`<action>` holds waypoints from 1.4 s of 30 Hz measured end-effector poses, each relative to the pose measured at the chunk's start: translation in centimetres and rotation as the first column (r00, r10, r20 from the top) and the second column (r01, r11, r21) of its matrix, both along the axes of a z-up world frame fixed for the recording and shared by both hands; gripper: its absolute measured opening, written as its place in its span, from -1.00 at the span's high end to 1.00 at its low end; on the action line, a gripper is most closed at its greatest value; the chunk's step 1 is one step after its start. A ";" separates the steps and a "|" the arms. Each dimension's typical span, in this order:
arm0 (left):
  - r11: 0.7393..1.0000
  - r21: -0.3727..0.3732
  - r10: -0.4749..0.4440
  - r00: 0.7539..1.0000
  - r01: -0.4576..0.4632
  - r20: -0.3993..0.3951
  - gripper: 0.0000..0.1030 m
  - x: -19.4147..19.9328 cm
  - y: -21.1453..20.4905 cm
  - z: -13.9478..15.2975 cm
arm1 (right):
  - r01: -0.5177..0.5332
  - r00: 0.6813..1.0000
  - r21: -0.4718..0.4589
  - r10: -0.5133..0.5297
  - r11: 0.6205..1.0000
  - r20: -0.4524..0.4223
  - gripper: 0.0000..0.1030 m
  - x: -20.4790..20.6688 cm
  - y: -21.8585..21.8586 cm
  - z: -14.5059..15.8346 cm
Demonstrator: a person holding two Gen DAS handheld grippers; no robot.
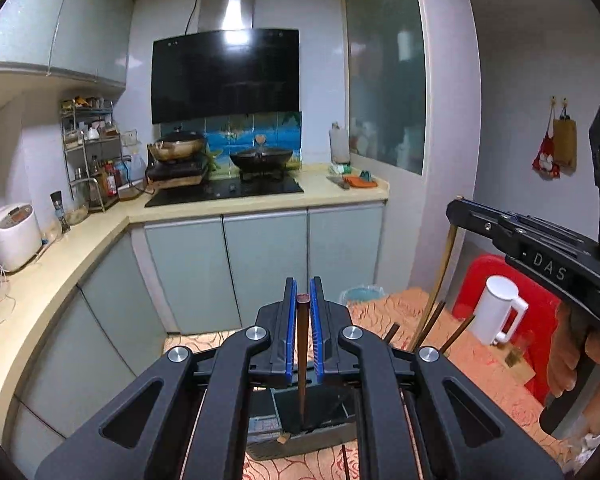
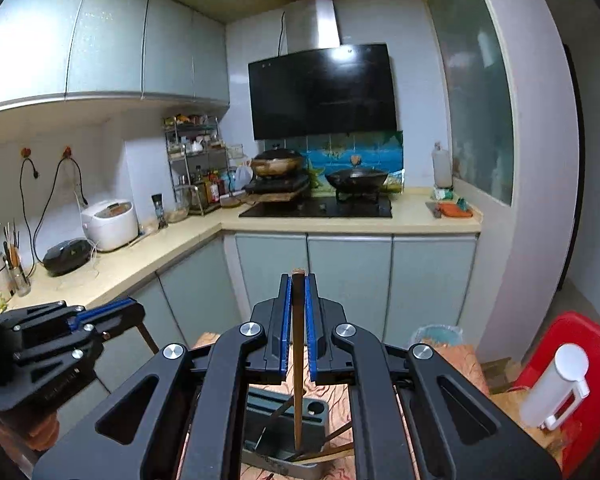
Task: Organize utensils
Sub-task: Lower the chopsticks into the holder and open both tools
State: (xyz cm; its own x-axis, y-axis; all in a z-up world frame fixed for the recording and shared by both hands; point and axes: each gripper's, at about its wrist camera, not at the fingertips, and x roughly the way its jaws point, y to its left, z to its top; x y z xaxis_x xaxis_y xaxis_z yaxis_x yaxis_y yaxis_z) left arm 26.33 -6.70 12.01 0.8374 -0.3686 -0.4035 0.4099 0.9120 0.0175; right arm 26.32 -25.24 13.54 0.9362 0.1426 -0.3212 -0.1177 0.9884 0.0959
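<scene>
My left gripper (image 1: 303,286) is shut on a brown chopstick (image 1: 302,344) that stands upright between the blue pads. Its lower end hangs over a dark utensil holder (image 1: 324,408) on the table. To the right, my right gripper (image 1: 454,209) grips a second chopstick (image 1: 440,276) that slants down toward the table. In the right wrist view the right gripper (image 2: 298,280) is shut on that chopstick (image 2: 298,360), whose tip hangs over the holder (image 2: 268,400). The left gripper (image 2: 138,309) shows at the left edge with its chopstick (image 2: 148,338). Several loose chopsticks (image 1: 434,320) lie by the holder.
A patterned orange cloth covers the table (image 1: 400,308). A white jug (image 1: 500,308) and a small glass (image 1: 518,354) stand at the right before a red chair (image 1: 544,320). A curved kitchen counter (image 1: 60,256) with a rice cooker (image 1: 10,236) and a stove with woks (image 1: 260,160) lies ahead.
</scene>
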 end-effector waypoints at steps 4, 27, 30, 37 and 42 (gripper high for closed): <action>1.000 0.000 0.007 1.000 -0.007 -0.023 0.87 0.7 0.0 -1.2 | -0.015 0.999 0.018 0.016 1.000 -0.041 0.86 0.9 0.5 -1.3; 0.999 -0.013 0.048 0.999 -0.049 -0.022 -0.10 -0.1 1.6 -1.5 | -0.052 0.997 -0.016 0.051 0.998 -0.055 0.26 0.6 2.7 -2.0; 0.998 -0.021 0.059 0.998 -0.059 -0.022 -0.18 -0.3 2.1 -1.5 | -0.053 0.998 -0.024 0.052 0.998 -0.043 0.26 0.0 2.7 -1.7; 0.997 -0.031 0.065 0.998 -0.066 -0.026 -0.29 -1.2 3.1 -2.0 | -0.057 0.998 -0.032 0.056 0.998 -0.019 0.26 -1.7 2.1 -1.0; 0.997 -0.045 0.057 0.998 -0.058 -0.022 -0.34 -2.9 4.0 -3.0 | -0.052 0.999 -0.031 0.052 0.998 -0.004 0.26 -3.7 1.2 -1.1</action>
